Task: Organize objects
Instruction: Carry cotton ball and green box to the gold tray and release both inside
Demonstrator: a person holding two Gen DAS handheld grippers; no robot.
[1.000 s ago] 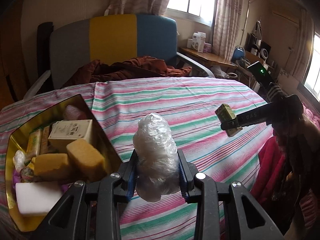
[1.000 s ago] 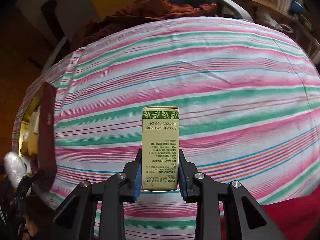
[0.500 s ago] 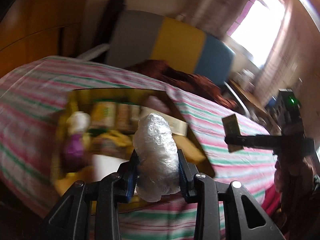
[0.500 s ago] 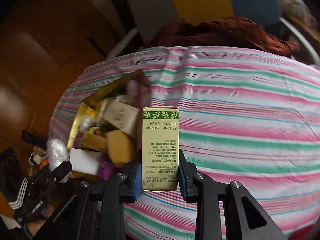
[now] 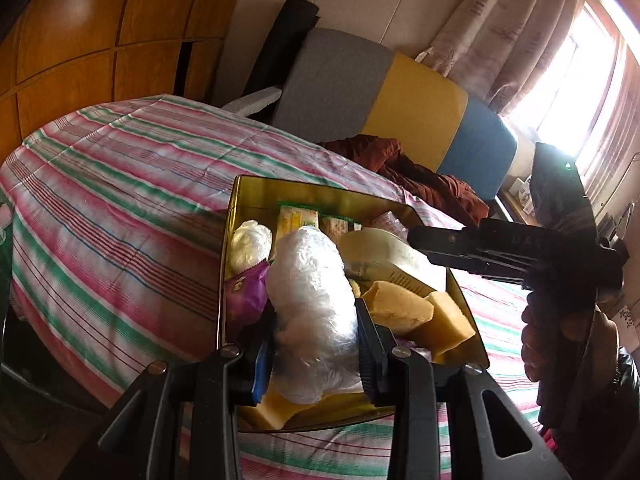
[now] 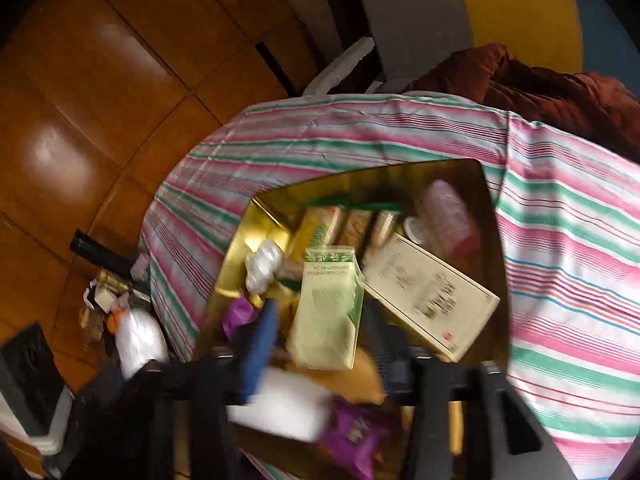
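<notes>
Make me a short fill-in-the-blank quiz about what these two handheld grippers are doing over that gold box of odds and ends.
1. The left gripper is shut on a bundle wrapped in clear ____.
2. The gold tin rests on a ____ cloth.
3. The right gripper has just been opening, and the pale green carton between its jaws hangs over the ____.

Missing words: plastic; striped; tin
</notes>
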